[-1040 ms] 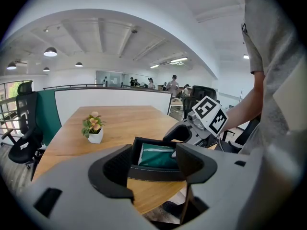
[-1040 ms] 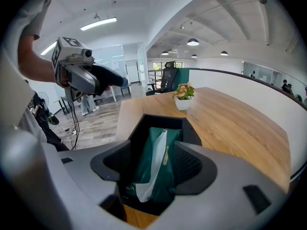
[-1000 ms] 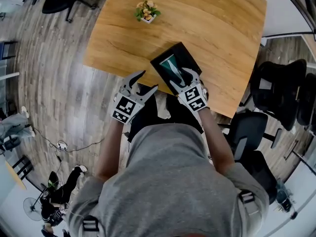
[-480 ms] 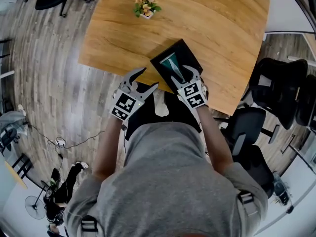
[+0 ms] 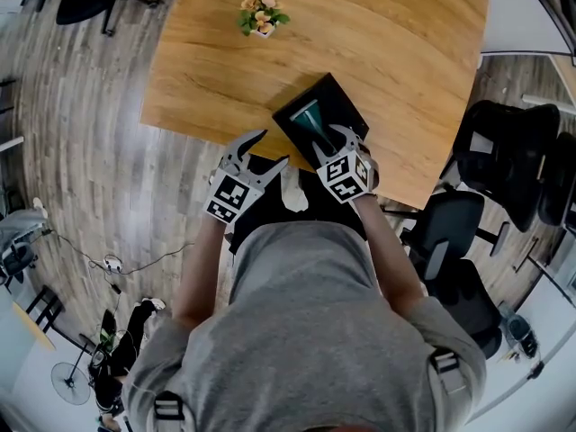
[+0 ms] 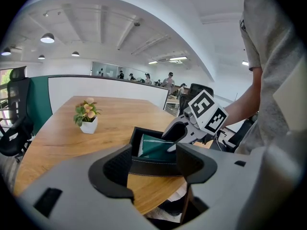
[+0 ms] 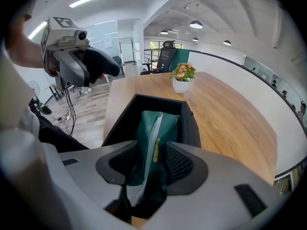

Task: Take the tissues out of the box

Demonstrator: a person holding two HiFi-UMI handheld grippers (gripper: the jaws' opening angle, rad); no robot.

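— Tissues, where do they sit?
— The green tissue pack (image 7: 154, 138) stands on edge inside the black box (image 5: 346, 104), at the near right part of the wooden table (image 5: 225, 70). The right gripper (image 7: 149, 166) reaches down into the box. Its jaws have just been closing and now press the pack from both sides
— How to lift it well?
— I'd firm up the pinch, then draw straight up so the pack clears the walls without dragging the box along. The left gripper (image 5: 270, 148) hangs just off the table's near edge beside the box, jaws wide with nothing between them. It could steady the rim if the box slides
— What's changed from a second back?
— The right gripper sits deeper in the box and tips more steeply down, with its jaws narrower. The left one is much as it was. The box and the flower pot (image 5: 261, 21) lie where they were
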